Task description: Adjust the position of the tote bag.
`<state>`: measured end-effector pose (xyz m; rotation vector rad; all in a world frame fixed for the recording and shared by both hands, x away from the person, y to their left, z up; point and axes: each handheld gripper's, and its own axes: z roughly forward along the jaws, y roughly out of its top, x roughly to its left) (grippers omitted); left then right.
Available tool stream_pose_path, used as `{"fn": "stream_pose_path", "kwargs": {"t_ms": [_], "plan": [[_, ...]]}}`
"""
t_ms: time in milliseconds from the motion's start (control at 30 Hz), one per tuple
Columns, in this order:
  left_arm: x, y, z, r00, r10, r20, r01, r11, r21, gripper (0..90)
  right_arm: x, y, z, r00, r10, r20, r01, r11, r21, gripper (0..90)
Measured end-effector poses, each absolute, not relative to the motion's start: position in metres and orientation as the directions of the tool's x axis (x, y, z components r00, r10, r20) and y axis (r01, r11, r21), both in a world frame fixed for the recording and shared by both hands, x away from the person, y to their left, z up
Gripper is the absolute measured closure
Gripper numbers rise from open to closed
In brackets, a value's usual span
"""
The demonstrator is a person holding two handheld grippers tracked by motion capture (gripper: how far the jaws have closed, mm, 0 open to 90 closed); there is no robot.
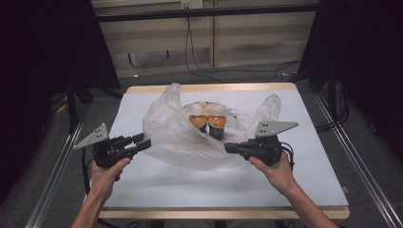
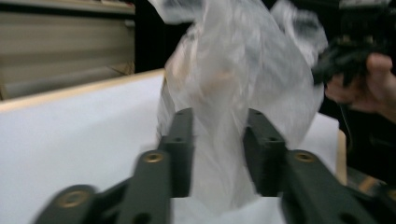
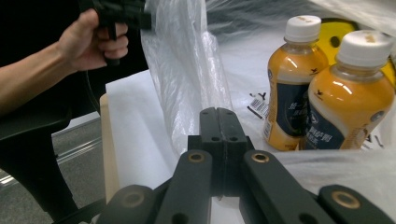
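Note:
A clear plastic bag (image 1: 173,137) lies open in the middle of the white table (image 1: 142,190). Inside it stand two orange drink bottles (image 1: 198,121) (image 1: 216,124) with white caps, upright and side by side; the right gripper view shows them close up (image 3: 292,88) (image 3: 350,98). My left gripper (image 1: 142,141) is at the bag's left side. It is open (image 2: 219,116), with the bag's film (image 2: 224,84) hanging between its jaws. My right gripper (image 1: 227,147) is at the bag's near right rim. Its jaws (image 3: 218,114) are pressed together, apparently pinching the film (image 3: 327,163).
A yellow item (image 3: 334,32) lies in the bag behind the bottles. Bare table surface lies in front of the bag and to both sides. Cables (image 1: 199,66) run across the floor beyond the table's far edge. A metal rail (image 1: 52,175) runs along the left.

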<state>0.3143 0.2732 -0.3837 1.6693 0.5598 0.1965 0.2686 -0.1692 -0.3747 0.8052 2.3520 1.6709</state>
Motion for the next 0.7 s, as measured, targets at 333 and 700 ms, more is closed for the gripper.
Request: {"fn": "stream_pose_path", "kwargs": {"t_ms": [333, 700], "plan": [[0.338, 0.257, -0.353, 0.852, 0.499, -0.159, 0.199, -0.027, 0.98, 51.9, 0.271, -0.156, -0.383, -0.859, 0.473, 0.194, 0.34, 0.247, 0.907, 90.0], [0.312, 0.279, -0.384, 0.897, 0.407, -0.171, 0.223, -0.082, 0.971, 90.0, 0.264, -0.157, -0.403, -0.855, 0.472, 0.217, 0.379, 0.282, 0.881, 90.0]]}}
